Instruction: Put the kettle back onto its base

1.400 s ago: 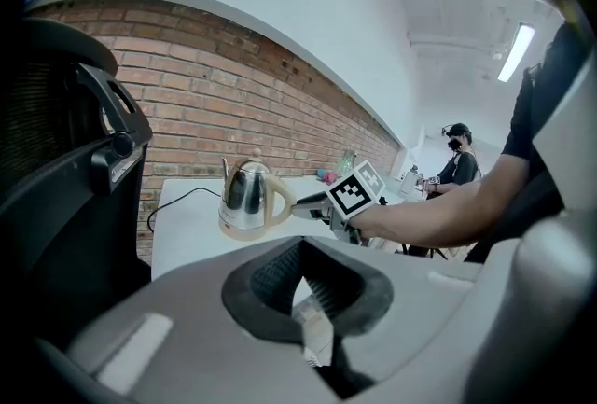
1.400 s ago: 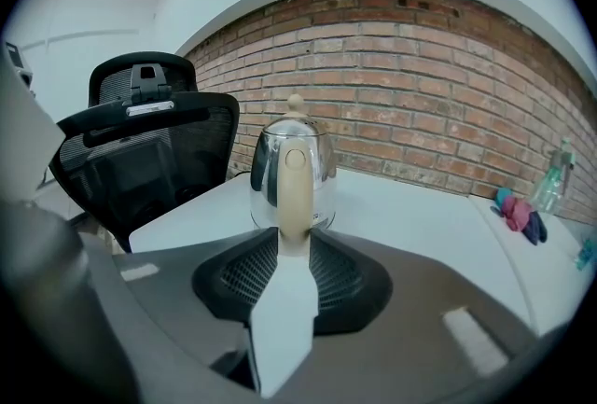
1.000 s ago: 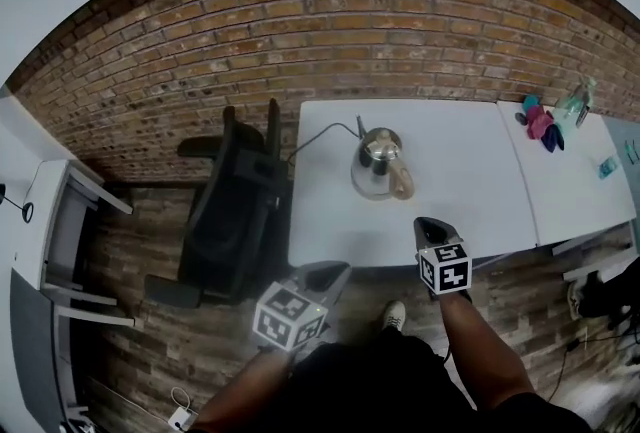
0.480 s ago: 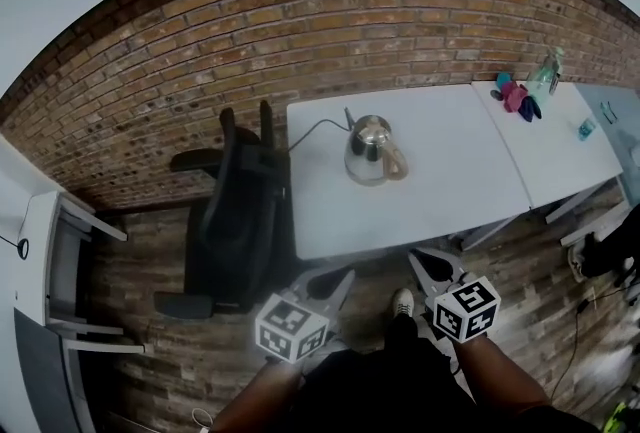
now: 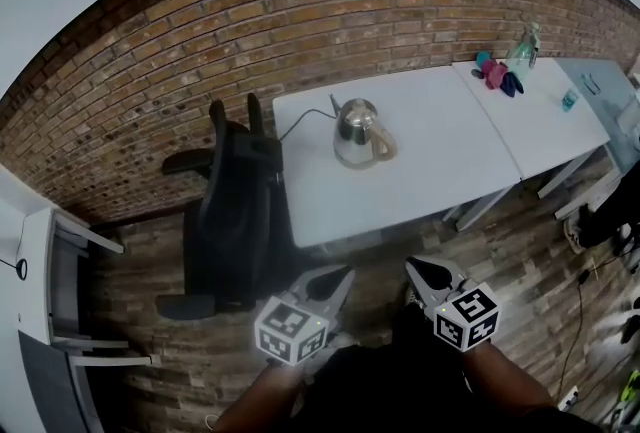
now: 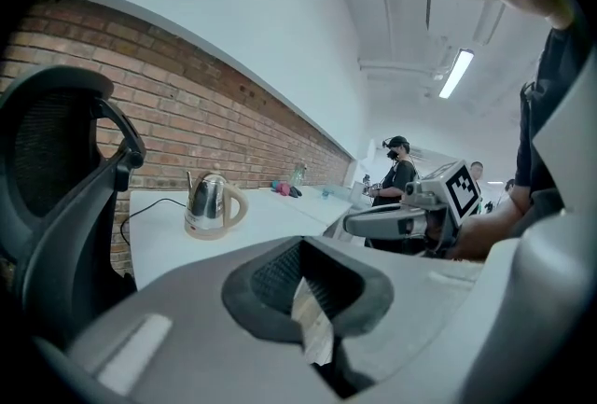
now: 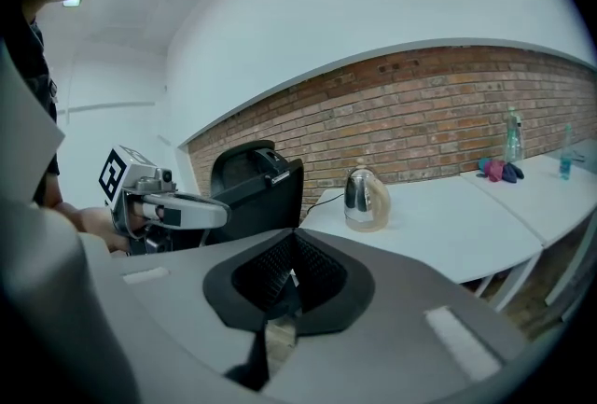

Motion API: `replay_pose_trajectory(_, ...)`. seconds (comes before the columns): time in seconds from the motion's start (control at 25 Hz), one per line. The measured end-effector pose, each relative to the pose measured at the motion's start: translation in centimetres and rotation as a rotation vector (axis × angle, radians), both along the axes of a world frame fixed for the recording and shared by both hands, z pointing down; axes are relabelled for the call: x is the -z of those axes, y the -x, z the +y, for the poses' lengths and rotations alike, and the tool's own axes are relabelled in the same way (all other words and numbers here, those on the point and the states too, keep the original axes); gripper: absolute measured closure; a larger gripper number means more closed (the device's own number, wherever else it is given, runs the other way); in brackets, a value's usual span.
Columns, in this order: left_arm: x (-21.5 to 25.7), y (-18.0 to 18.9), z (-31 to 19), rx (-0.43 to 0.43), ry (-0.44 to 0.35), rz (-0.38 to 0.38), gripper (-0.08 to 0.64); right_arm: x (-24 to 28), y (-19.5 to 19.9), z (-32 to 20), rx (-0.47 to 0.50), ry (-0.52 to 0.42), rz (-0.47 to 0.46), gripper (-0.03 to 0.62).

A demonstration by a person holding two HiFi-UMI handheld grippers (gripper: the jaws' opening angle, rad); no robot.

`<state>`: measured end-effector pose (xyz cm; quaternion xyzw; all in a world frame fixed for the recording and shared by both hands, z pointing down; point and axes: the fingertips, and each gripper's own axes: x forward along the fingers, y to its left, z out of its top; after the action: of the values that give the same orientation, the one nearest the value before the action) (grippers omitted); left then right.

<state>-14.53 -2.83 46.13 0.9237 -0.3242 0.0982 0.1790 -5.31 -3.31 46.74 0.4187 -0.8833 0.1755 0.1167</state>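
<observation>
Black office chair (image 5: 232, 211) pushed against the left edge of a white table (image 5: 440, 166) — brick wall (image 5: 200, 51) behind. On the adjoining table (image 5: 545, 121), far corner: clear bottle (image 5: 522, 46) beside pink and blue cloths (image 5: 496, 74). Wooden floor (image 5: 130, 256) below.

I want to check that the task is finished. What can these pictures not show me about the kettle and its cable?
- Kettle: too small in every view to judge how it is seated.
- Cable: in the head view, its far end goes behind the chair.
- Kettle's far side: turned away in both gripper views.
</observation>
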Motion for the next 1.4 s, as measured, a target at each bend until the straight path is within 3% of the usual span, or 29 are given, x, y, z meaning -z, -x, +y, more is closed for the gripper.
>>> replay_pose_trajectory(0.32,0.7,-1.8,0.3,0.046,-0.012,-0.008,0.560,1.1,-0.9,0.2,0.071,-0.047,0.013,0.566)
replay_pose_trajectory(0.84,1.1,-7.1,-0.6,0.134,-0.020,-0.001,0.560,2.0,-6.7,-0.2,0.128,-0.080,0.009,0.568)
replay_pose_trajectory(1.4,0.8,-7.9,0.0,0.122,-0.014,-0.043,0.560,1.7,-7.0,0.6,0.136,-0.088,-0.008,0.568)
